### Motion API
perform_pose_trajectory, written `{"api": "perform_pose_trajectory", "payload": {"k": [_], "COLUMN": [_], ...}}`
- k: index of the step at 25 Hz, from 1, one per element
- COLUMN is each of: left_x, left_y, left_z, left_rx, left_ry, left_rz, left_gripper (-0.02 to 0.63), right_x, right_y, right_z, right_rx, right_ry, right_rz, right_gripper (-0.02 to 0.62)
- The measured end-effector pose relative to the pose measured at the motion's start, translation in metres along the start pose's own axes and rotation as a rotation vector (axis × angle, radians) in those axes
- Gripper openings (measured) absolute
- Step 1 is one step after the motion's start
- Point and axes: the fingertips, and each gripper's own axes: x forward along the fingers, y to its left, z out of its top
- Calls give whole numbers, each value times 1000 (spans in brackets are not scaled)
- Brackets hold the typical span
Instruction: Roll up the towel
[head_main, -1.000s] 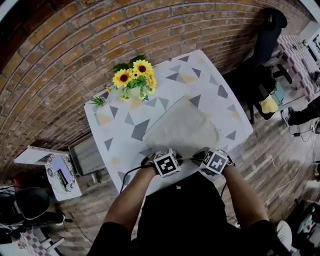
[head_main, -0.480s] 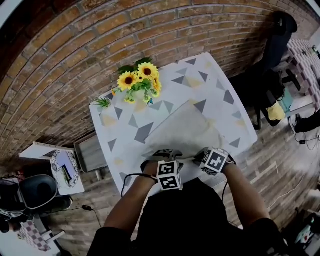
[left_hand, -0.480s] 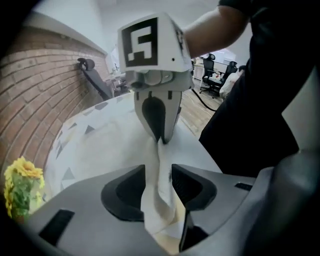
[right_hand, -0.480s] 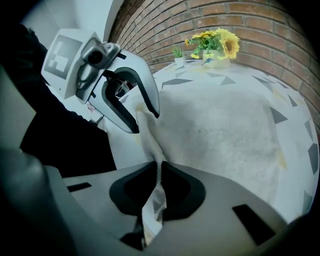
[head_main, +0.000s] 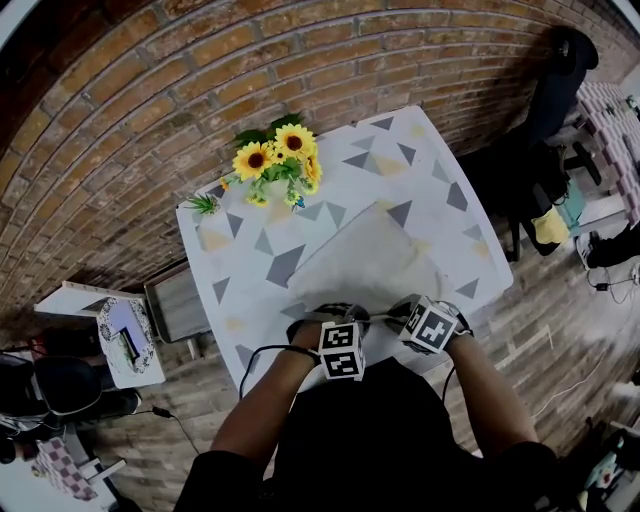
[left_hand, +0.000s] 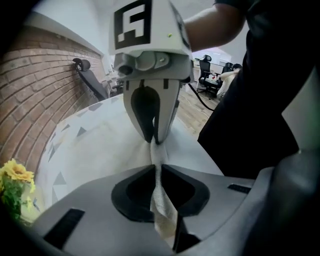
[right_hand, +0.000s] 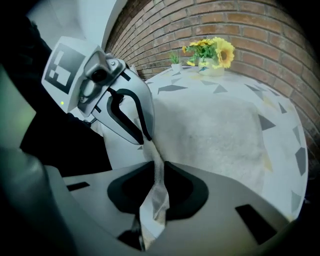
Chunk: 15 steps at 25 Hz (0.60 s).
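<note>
A pale grey towel (head_main: 365, 260) lies flat on the triangle-patterned table (head_main: 240, 250), with its near edge at the table's front. Both grippers sit side by side on that near edge. My left gripper (left_hand: 159, 172) has just been closing, and a fold of towel (left_hand: 105, 145) is pinched between its jaws. My right gripper (right_hand: 157, 175) has just been opening a little, but a lifted fold of the towel (right_hand: 215, 130) is still gripped in its narrow gap. In the head view the left gripper (head_main: 328, 314) and right gripper (head_main: 405, 313) are largely hidden under their marker cubes.
A vase of sunflowers (head_main: 275, 160) and a small green plant (head_main: 197, 203) stand at the table's far left corner. A brick wall runs behind. A black office chair (head_main: 545, 70) is at the right, and a low stand (head_main: 125, 340) is left of the table.
The left gripper's marker cube has rolled and shifted slightly toward the person. The right gripper has stayed where it was, and the towel still lies flat.
</note>
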Motion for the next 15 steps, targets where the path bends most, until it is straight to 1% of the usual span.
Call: {"api": "perform_pose_trajectory", "payload": {"k": [2,4,7,9,12,15], "left_x": [1,2,2,3,3,-4], "left_y": [6,13,17,21,26,29], "left_z": [-3,-7,-10,-12,-15,-12], "left_rx": [-41,-72,-105,-114,-112,-90], "left_ry": [-8,-13,-21,-23,-17,-19], "left_rz": [4,11,-2,1,28,62], "left_gripper": [55,55,55,57,57,58], "right_x": [-7,-15,-20,-13,1,9], "right_y": [-2,0,12,19,16,4], "right_z": [5,13,24,25,19,15], "right_rx": [-20,-44,-88,-127,-178,-187], "right_ry": [-37,-86,-135,-126,-73,-37], "right_rz": [-60,-112,-148,-165,-216,-265], "right_gripper": [97,103,114,133,166,170]}}
